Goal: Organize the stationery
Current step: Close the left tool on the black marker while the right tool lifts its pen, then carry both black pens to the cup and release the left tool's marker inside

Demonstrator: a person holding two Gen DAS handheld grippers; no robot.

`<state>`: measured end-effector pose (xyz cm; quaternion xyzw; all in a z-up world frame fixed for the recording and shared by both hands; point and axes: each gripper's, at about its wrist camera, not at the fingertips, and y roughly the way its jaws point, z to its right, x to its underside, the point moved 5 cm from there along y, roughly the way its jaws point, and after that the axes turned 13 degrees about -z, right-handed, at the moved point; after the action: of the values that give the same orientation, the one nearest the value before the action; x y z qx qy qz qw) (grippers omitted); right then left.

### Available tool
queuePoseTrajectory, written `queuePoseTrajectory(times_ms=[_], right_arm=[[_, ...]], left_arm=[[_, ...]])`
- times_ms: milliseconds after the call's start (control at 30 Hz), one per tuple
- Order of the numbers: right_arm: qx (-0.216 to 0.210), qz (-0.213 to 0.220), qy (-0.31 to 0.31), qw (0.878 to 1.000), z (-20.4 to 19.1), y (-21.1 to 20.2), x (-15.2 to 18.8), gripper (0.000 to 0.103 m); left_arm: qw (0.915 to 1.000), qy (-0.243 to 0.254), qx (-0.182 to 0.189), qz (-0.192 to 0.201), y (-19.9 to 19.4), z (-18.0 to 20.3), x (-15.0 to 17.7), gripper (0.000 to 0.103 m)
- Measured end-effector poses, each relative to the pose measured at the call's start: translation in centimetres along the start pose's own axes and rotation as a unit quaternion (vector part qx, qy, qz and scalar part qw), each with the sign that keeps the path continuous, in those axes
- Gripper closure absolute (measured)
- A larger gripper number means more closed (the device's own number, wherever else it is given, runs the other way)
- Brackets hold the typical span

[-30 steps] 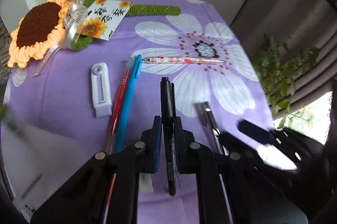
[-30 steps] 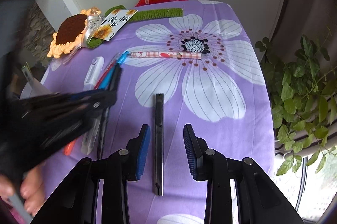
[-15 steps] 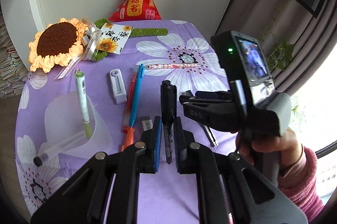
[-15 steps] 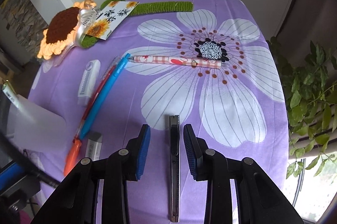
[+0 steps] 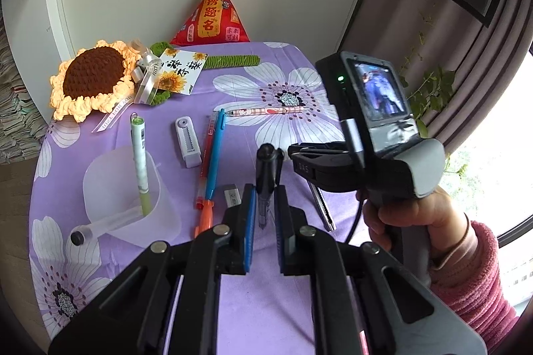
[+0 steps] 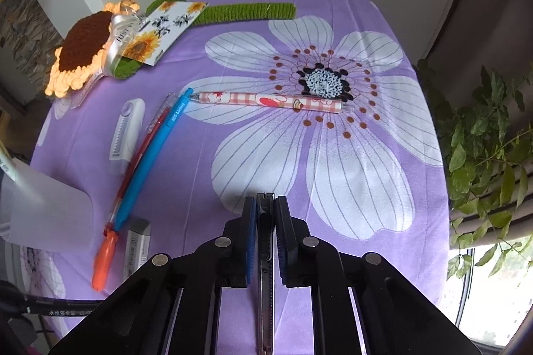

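Gripping one black marker (image 5: 266, 175), your left gripper (image 5: 265, 221) holds it above the purple cloth (image 5: 253, 305), near one white cup (image 5: 130, 198) with two pens inside. Right wrist view: your right gripper (image 6: 265, 221) has just closed on one slim utility knife (image 6: 265, 271) lying on the cloth.

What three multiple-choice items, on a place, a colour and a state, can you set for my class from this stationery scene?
1. Where is the green-and-white pen?
A. In the translucent cup
B. On a chair
C. In a gripper

2. What colour is the pen lying against the red pen?
A. Yellow
B. Blue
C. Black

3. How is the right gripper?
A. Wide open
B. Shut on a ruler
C. Shut on the slim knife

Answers:
1 A: it stands inside the cup.
2 B: the blue pen lies alongside it.
3 C: its jaws have just been closing and the pads press on the knife.
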<state>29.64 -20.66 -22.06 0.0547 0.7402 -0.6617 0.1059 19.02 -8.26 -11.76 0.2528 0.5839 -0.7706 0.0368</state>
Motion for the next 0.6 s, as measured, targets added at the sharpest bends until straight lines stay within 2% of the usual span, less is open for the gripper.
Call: queuePoseTrajectory(times_ms=[300,600], right_arm=[[-0.011,0.069,-0.013,0.997,-0.9,-6.2,1.9,0.091],[-0.019,0.148,-0.035,0.988,-3.1,-12.7,4.7,0.091]], left_arm=[[1.0,-0.001,0.001,0.01,-0.8,0.2,0.5,0.095],[0.9994,-0.003,0.001,0.035,-2.9,-0.2,1.1,0.094]])
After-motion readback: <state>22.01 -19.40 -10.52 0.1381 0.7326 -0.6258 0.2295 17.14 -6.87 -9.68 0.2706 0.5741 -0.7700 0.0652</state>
